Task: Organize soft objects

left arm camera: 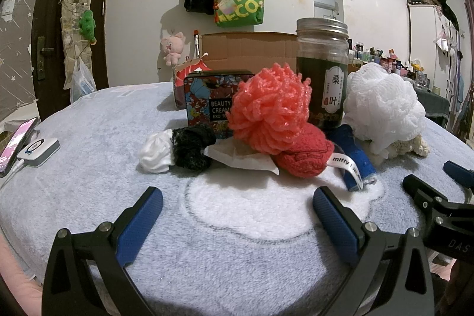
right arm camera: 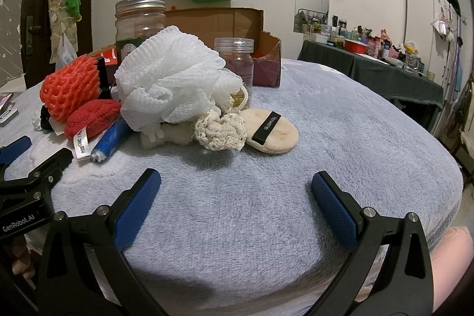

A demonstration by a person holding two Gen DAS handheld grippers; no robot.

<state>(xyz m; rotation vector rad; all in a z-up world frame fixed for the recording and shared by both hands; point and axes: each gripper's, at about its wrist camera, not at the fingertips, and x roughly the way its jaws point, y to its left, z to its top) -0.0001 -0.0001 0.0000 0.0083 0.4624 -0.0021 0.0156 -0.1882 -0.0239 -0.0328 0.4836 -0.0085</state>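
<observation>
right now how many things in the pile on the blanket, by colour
white: 2, bath pouf, scrunchie
red/coral: 2, foam net, knit pouch
cream: 2, crochet piece, powder puff
black: 1, scrunchie
blue: 1, tube
total: 8

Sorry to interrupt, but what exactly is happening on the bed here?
A person holds a gripper in each hand over a blue-grey blanket, about to sort a pile of soft things. Neither holds anything: the left gripper and right gripper are both open, short of the pile. The white mesh pouf, coral mesh pouf, red knitted piece and powder puff all lie untouched.
</observation>
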